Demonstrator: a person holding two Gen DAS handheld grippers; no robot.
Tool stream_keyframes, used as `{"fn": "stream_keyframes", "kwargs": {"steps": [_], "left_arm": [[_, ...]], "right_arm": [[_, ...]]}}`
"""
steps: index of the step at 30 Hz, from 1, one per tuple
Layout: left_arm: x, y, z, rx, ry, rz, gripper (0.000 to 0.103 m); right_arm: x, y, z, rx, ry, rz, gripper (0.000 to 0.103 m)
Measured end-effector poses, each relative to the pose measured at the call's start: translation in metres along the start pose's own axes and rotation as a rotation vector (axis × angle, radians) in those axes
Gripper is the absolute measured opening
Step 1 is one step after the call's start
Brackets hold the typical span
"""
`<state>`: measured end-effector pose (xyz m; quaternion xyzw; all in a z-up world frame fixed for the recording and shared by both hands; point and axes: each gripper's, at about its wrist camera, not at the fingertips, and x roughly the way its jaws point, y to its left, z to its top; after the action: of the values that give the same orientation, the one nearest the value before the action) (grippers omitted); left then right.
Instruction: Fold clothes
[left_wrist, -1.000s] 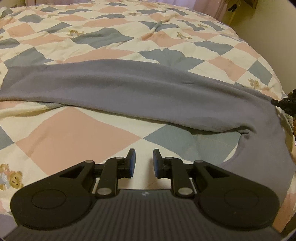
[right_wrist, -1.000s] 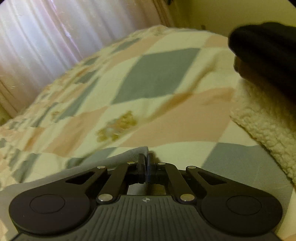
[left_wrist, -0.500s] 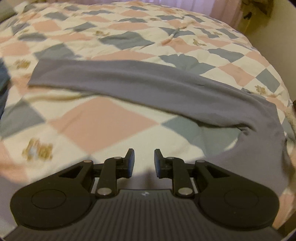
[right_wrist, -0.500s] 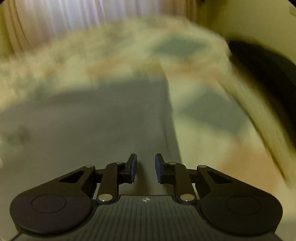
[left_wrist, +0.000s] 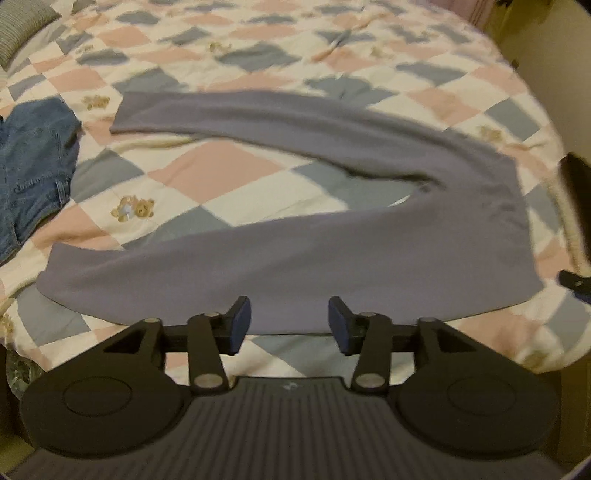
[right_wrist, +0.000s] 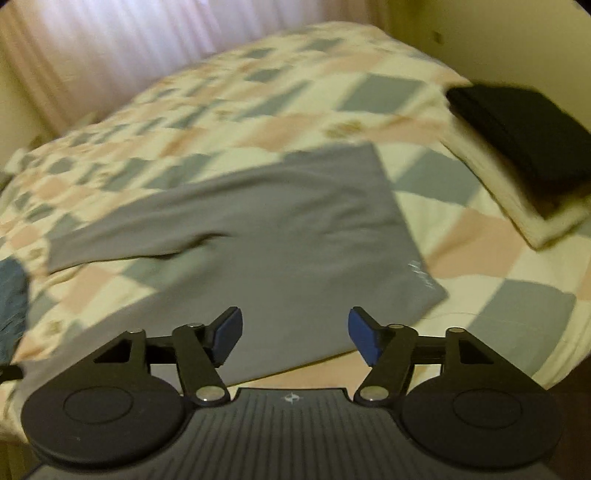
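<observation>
Grey trousers (left_wrist: 332, 254) lie flat on the bed, both legs spread in a V toward the left and the waist at the right. In the right wrist view the same grey trousers (right_wrist: 280, 236) show their waist corner with a small white mark. My left gripper (left_wrist: 290, 325) hangs open above the near leg's lower edge, holding nothing. My right gripper (right_wrist: 295, 336) stands open over the waist end, nothing between its fingers. A black part of the right gripper (left_wrist: 574, 284) shows at the left wrist view's right edge.
A patchwork quilt (left_wrist: 221, 173) in pink, blue and cream covers the bed. Blue jeans (left_wrist: 29, 166) lie crumpled at the left. A folded black garment (right_wrist: 517, 133) rests on a cream fleece (right_wrist: 535, 225) at the right. Curtains (right_wrist: 129, 48) hang behind the bed.
My right gripper let go of the trousers' waist and opened wide. Both grippers pulled back from the bed, so the whole garment now shows. My left gripper opened wider.
</observation>
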<state>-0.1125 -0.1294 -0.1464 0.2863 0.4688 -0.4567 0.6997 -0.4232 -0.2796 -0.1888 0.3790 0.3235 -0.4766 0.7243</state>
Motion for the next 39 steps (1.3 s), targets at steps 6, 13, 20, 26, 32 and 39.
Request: {"fn": "stream_keyframes", "kwargs": {"steps": [6,13,20,26,32,39], "left_arm": [[-0.060,-0.004,0.000,0.050,-0.069,0.033,0.053],[-0.099,0.027,-0.015,0.051,-0.100,0.036,0.055],[-0.129,0.083,-0.047,0.040,-0.130,0.048,0.058],[-0.139,0.117,-0.069,0.050,-0.133,0.044,0.059],[-0.146,0.135,-0.081,0.062,-0.145,0.036,0.061],[-0.140,0.143,-0.083,0.055,-0.128,0.025,0.063]], "right_arm": [[-0.064,0.053,-0.005,-0.066,-0.032,0.030,0.082],[-0.106,0.093,-0.037,-0.059,-0.051,-0.013,0.083],[-0.126,0.132,-0.076,-0.061,-0.072,-0.051,0.083],[-0.138,0.157,-0.112,-0.043,-0.076,-0.072,0.084],[-0.144,0.170,-0.129,-0.025,-0.070,-0.092,0.085],[-0.142,0.173,-0.127,-0.032,-0.067,-0.115,0.086]]}}
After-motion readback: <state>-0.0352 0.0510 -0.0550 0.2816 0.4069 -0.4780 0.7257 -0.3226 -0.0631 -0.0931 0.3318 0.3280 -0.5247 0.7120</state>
